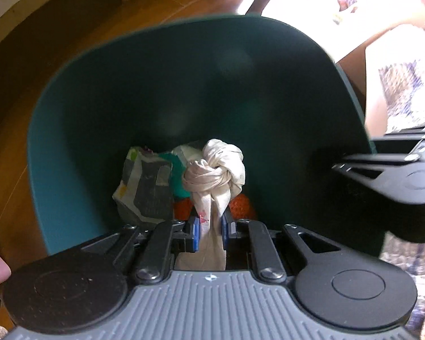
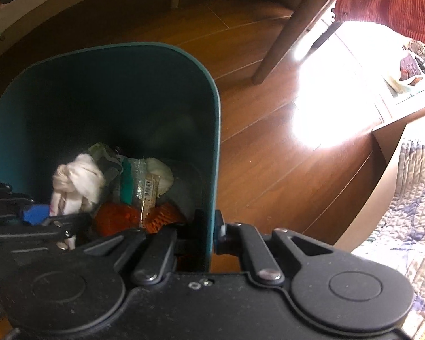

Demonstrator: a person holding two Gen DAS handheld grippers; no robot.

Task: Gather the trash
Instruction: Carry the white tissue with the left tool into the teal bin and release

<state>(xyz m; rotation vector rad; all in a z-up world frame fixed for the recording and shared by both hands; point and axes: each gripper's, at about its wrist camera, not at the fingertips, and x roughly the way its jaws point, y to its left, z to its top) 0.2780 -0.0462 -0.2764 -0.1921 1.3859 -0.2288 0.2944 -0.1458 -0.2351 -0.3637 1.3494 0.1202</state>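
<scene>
Left gripper (image 1: pixel 210 226) pinches a knotted white cloth bag (image 1: pixel 212 167) over the teal plastic bin (image 1: pixel 79 107); right gripper (image 2: pixel 209 235) clamps its wall. Barcode label unreadable.

Left gripper (image 1: pixel 210 228) and right gripper (image 2: pixel 206 233) point steeply down, jaws clamped.

- Hard daylight pours in from the upper right of both views, blown out to pure white on the wooden floor (image 2: pixel 269 147).
- The teal bin (image 1: pixel 70 170) is deep in shadow inside, its far wall nearly black.
- Fisheye bending curves the floorboards at the edges.
- Slight motion blur softens the bin's rim and the trash.
</scene>
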